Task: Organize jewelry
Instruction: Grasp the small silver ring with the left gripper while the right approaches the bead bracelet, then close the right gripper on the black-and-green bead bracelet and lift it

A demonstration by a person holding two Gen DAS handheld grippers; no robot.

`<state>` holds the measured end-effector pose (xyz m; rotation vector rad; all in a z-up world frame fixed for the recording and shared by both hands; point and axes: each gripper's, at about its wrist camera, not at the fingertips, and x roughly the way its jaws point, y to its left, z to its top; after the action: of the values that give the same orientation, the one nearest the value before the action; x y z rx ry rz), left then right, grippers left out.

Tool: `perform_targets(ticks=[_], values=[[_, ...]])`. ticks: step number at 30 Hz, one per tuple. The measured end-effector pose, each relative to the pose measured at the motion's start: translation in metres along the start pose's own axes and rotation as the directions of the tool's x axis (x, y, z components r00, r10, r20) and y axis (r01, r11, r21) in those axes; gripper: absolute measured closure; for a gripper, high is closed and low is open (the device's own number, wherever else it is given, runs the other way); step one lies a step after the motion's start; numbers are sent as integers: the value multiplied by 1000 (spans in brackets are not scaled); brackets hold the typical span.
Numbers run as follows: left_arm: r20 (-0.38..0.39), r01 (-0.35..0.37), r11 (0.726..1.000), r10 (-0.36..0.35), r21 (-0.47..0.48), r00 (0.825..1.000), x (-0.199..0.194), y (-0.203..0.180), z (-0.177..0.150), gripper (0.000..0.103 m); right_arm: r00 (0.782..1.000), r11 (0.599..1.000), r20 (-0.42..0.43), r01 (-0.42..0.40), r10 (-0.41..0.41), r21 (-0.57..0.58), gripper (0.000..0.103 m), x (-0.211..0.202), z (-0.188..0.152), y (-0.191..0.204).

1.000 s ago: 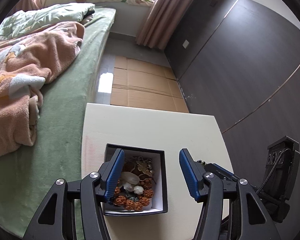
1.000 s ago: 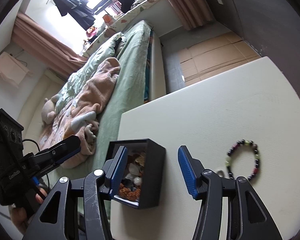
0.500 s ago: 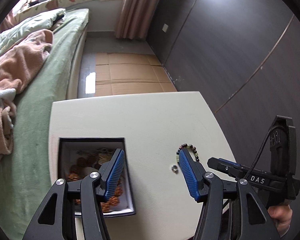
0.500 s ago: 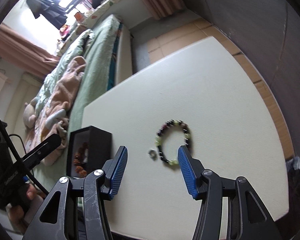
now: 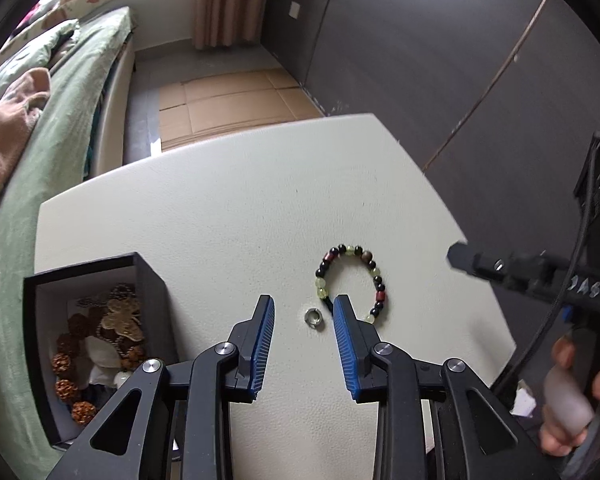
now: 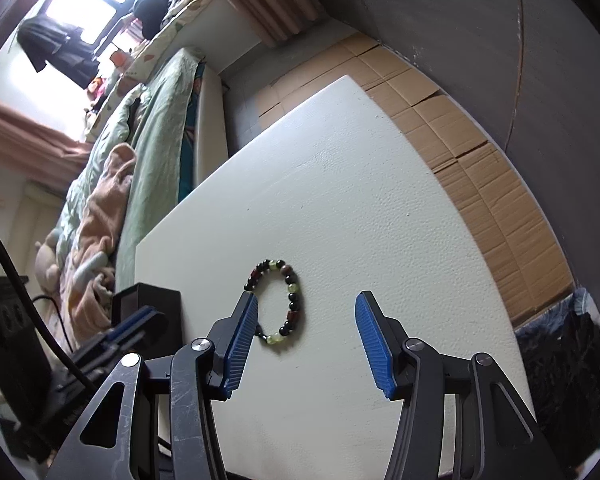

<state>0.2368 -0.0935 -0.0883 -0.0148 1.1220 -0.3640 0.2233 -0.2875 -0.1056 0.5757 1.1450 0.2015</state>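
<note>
A small silver ring (image 5: 313,318) lies on the white table (image 5: 228,216), between the open tips of my left gripper (image 5: 303,308). A beaded bracelet (image 5: 354,280) with black, green and red beads lies just right of the ring; it also shows in the right wrist view (image 6: 282,300). A black jewelry box (image 5: 88,340), open, holds brown beads, shells and a gold butterfly piece at the left. My right gripper (image 6: 306,304) is open and empty, hovering with the bracelet near its left finger. The ring is hidden in the right wrist view.
A bed (image 5: 48,120) with green sheets and a pink blanket runs along the table's left. Flattened cardboard (image 5: 232,100) covers the floor beyond the table's far edge. A dark wall panel (image 5: 440,60) stands at the right. The box also shows in the right wrist view (image 6: 148,312).
My left gripper has swung right from over the box to the ring and narrowed its opening. My right gripper has moved right, so the bracelet now lies by its left finger.
</note>
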Motion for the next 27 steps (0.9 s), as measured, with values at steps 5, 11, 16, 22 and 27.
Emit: perform_targets(ticks=[5,11,16,22,27], values=[[-36,-63,994,67,91,997,21,-18,-8,71,1000,1000,12,-1,1,25,50,-4,5,-6],[-63,-118,983,128,140,990,40,-23,-16,71,1000,999,15,-10,9,30,50,-7,6,-9],[-46,-148,975,157,168,986,46,-27,-17,71,1000,1000,17,-7,6,30,50,-8,6,-10],[-32,-147,968,156,202,987,47,-36,-19,89,1000,1000,16,-2,2,26,50,-6,7,-8],[-29,-127,979,133,157,991,39,-27,-15,90,1000,1000,8,-5,5,16,50,-1,6,-1]])
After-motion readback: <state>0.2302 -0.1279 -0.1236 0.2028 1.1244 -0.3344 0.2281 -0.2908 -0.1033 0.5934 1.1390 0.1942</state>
